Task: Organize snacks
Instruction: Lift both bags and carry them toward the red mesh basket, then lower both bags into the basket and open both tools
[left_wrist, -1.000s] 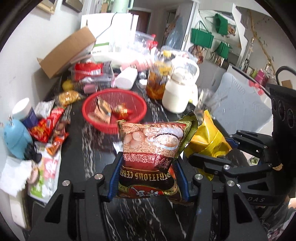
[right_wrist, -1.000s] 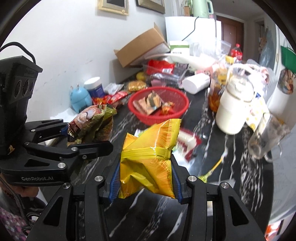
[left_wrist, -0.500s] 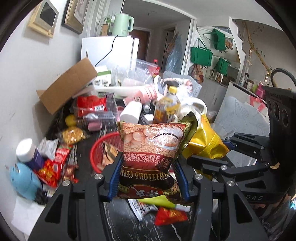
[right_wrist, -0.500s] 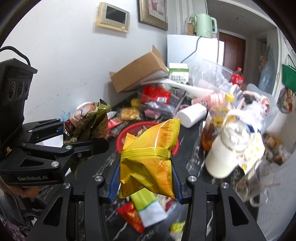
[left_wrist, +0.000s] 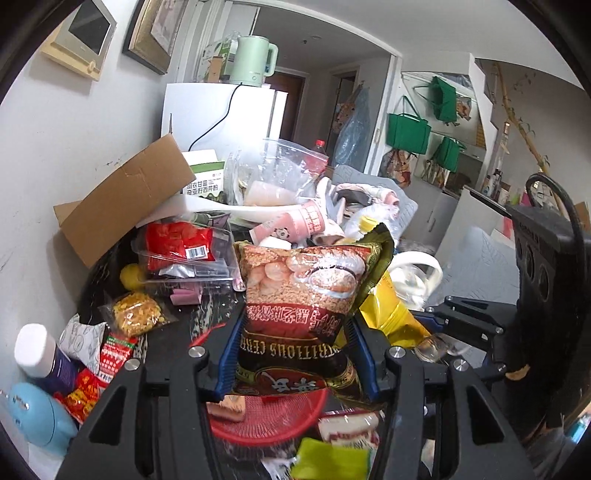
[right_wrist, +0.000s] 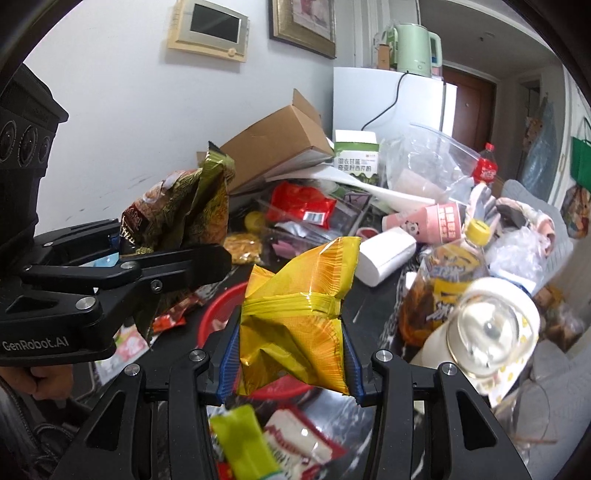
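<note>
Cluttered with wrappers and boxes, the dark marbled desk (left_wrist: 207, 314) carries a red basket (left_wrist: 273, 417). Above that basket, the left claw (left_wrist: 295, 354) pinches a brown cereal bag (left_wrist: 306, 295), and beside it the right claw (right_wrist: 291, 354) pinches a yellow snack bag (right_wrist: 295, 317).

My left gripper (left_wrist: 297, 354) holds the cereal bag (left_wrist: 306, 295) above the basket (left_wrist: 266, 421); my right gripper (right_wrist: 291, 354) holds the foil bag (right_wrist: 295, 314) beside it. The cardboard box (left_wrist: 125, 192) lies at the table's far left corner.
</note>
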